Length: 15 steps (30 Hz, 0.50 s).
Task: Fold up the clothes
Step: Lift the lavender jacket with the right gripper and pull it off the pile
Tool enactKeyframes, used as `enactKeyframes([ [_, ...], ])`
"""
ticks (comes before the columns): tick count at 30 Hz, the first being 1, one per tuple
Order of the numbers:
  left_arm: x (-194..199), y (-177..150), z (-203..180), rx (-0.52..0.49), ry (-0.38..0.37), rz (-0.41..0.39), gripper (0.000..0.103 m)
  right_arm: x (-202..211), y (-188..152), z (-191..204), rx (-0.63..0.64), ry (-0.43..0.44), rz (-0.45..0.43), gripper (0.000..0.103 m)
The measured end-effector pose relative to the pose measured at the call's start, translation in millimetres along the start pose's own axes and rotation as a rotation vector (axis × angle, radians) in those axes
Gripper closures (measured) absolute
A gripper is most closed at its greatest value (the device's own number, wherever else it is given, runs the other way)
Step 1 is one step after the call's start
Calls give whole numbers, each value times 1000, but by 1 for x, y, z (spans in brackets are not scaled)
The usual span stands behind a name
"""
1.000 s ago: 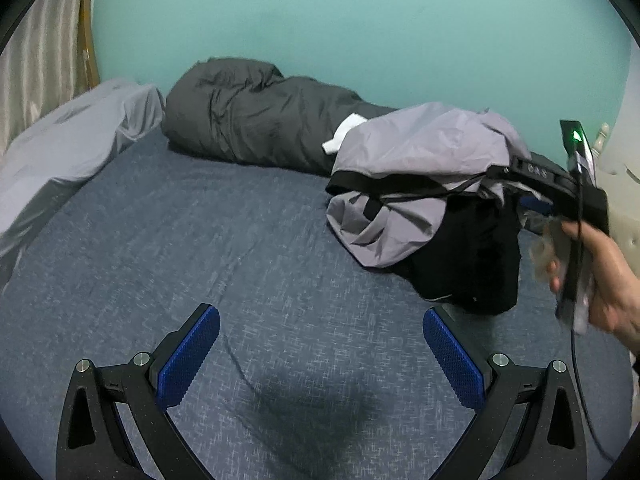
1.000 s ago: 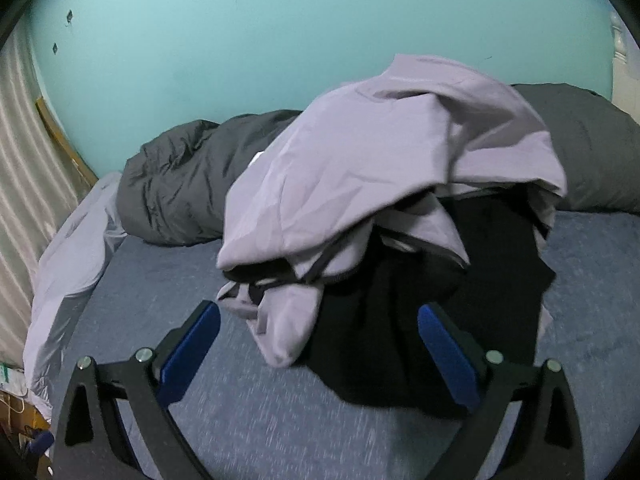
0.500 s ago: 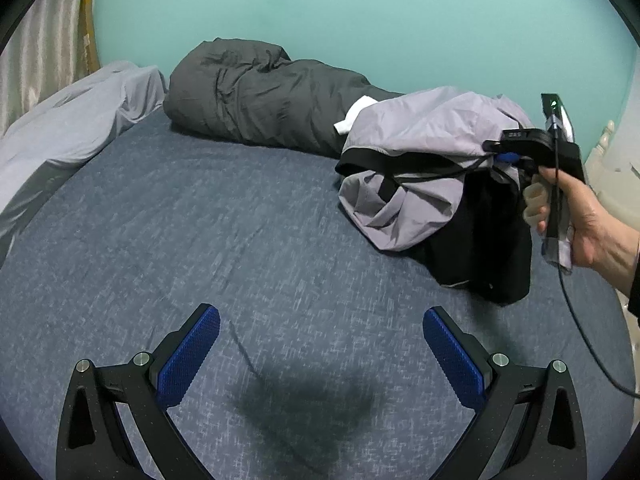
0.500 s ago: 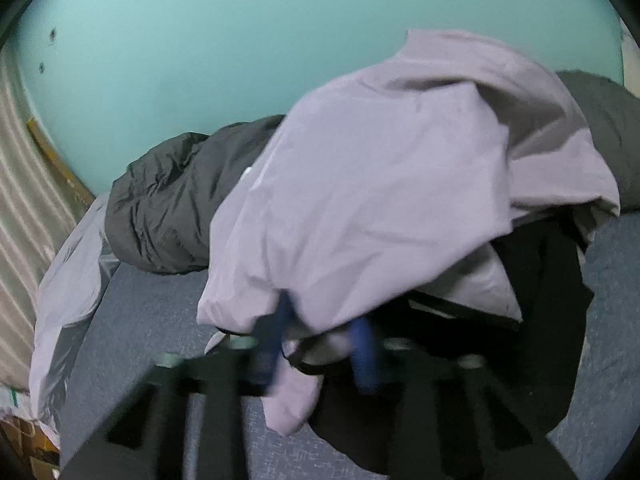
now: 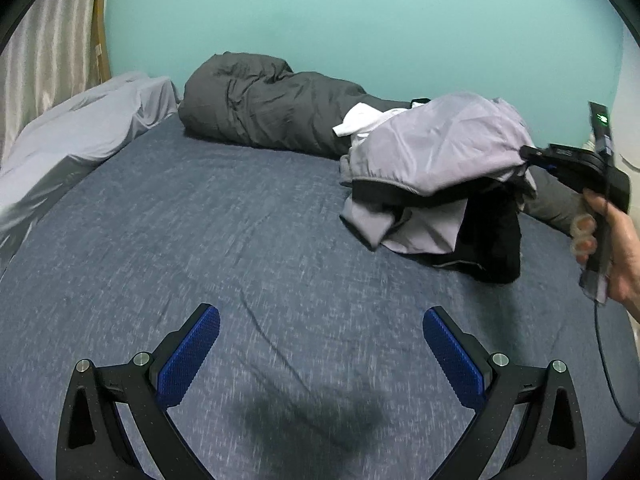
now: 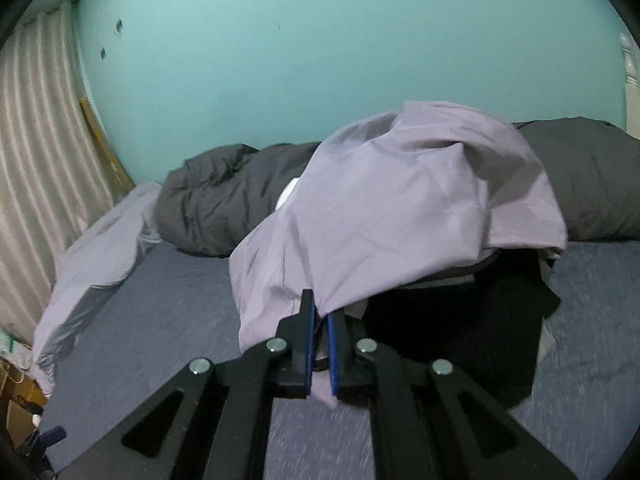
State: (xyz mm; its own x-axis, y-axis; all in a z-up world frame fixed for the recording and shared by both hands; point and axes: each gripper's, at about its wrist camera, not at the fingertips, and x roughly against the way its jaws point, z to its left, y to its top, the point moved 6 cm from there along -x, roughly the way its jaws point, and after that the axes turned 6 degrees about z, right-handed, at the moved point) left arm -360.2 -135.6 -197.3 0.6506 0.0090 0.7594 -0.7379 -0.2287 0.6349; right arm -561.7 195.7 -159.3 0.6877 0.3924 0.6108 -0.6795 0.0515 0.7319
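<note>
1. The right tool point(image 6: 320, 344) is clamped on an edge of the lilac garment point(image 6: 400, 208); its blue pads are nearly together, with a strip of fabric pinched between them and a short tail hanging out below.
2. The rest of that garment drapes ahead of and above the right tool, over a black garment point(image 6: 460, 328) that lies just past the tool's right finger on the blue bed sheet point(image 6: 160, 320).
3. The left tool point(image 5: 320, 356) is wide open with nothing in it, hovering over bare sheet; the clothes pile sits well ahead and to its right, in front of the rolled grey duvet point(image 5: 260, 108).
4. The step in hand looks like pulling the lilac piece off the pile so it can be spread flat. The grip is close to the hem, so I would lift slowly and watch whether the cloth creeps out of the pads.
5. A dark band on the lilac garment's underside lies against the black garment, so the two may snag; raising up and away from the pile, rather than dragging across it, should part them cleanly.
6. The open sheet in front of the left tool seems the best landing place. That tool could then take a second corner to stretch the garment out.
</note>
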Motion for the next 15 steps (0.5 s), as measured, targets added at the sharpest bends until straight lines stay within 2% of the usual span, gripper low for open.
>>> enactKeyframes([
  [8, 31, -64, -11, 1, -17, -50, 0, 103, -51, -12, -4, 55, -89, 98],
  [15, 65, -121, -27, -17, -65, -88, 0, 151, -112, -7, 15, 33, -78, 98],
])
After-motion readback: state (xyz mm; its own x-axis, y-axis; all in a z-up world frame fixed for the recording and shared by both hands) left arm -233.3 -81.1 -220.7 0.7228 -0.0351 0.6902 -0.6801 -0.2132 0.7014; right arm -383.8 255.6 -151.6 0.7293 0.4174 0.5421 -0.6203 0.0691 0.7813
